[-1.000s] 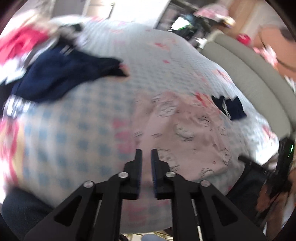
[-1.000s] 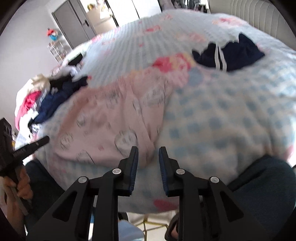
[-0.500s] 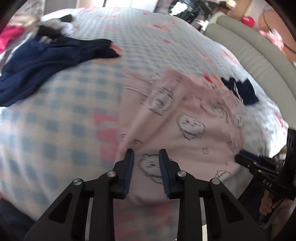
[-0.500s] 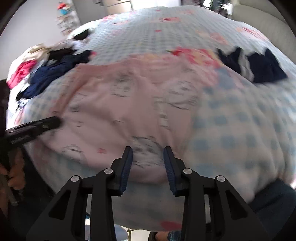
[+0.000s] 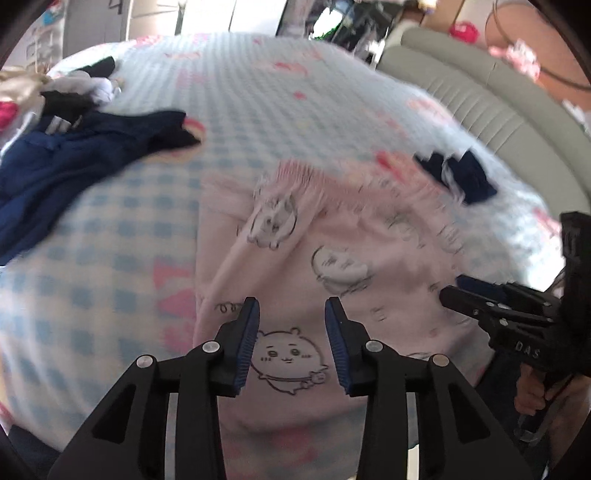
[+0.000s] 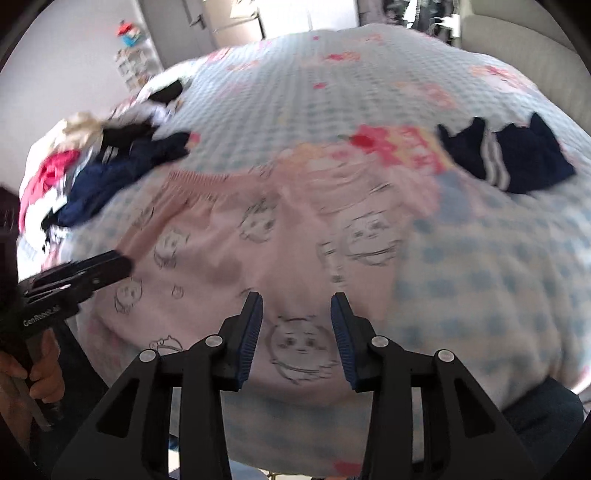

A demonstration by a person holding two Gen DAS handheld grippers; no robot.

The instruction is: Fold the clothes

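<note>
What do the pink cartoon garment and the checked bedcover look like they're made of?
Pink garment: soft matte knit, probably cotton; it creases gently and has a gathered ribbed waistband.
Checked bedcover: looks like a puffy, matte woven or quilted fabric with a fine grid texture; blur leaves it uncertain.

A home bedroom: checked bedspread (image 5: 258, 110), padded headboard (image 5: 491, 114), heaped clothes (image 6: 74, 173), door (image 6: 229, 18).

The letters "DAS" are read in pale print on the black body of the right hand-held gripper (image 5: 448, 293), seen at the right edge of the left wrist view. On the black body of the left hand-held gripper (image 6: 123, 264), seen at the left edge of the right wrist view, pale print is seen that seems to begin "GenRobot", its ending too blurred to be made out.
</note>
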